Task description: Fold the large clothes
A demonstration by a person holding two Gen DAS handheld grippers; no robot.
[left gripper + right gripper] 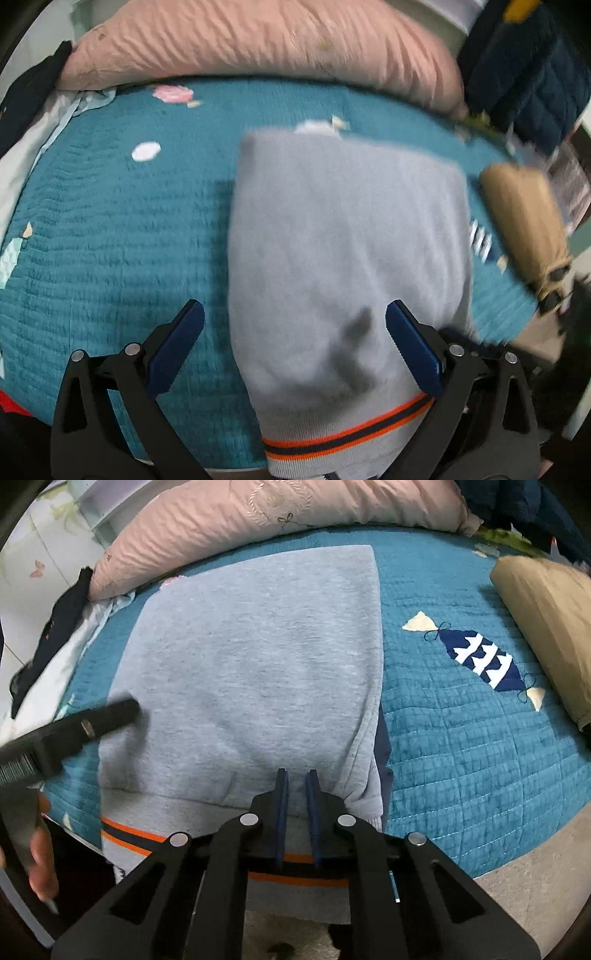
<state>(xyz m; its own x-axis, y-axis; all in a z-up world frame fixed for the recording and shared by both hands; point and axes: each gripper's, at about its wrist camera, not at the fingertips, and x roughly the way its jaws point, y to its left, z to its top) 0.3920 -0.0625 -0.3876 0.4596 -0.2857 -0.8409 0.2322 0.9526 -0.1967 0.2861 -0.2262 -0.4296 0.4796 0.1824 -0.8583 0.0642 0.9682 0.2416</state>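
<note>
A grey sweatshirt (pixel 343 236) with an orange and dark striped hem (pixel 129 834) lies folded flat on the teal quilt (pixel 110 240). My left gripper (pixel 295 306) is open wide above the sweatshirt's near left part, one finger over the quilt and the other over the cloth, with nothing held. The right wrist view shows one of its black fingers (pixel 107 716) at the sweatshirt's left edge. My right gripper (pixel 297 779) points down at the cloth just above the hem. Its jaws stand only a narrow slit apart, and no fold shows pinched between them.
A pink pillow (pixel 229 528) lies along the far side of the bed. A rolled beige cloth (pixel 550 627) sits at the right, and dark blue bedding (pixel 532 77) at the far right. Dark clothing (pixel 55 627) lies at the left edge. A person's hand (pixel 40 853) holds the left gripper.
</note>
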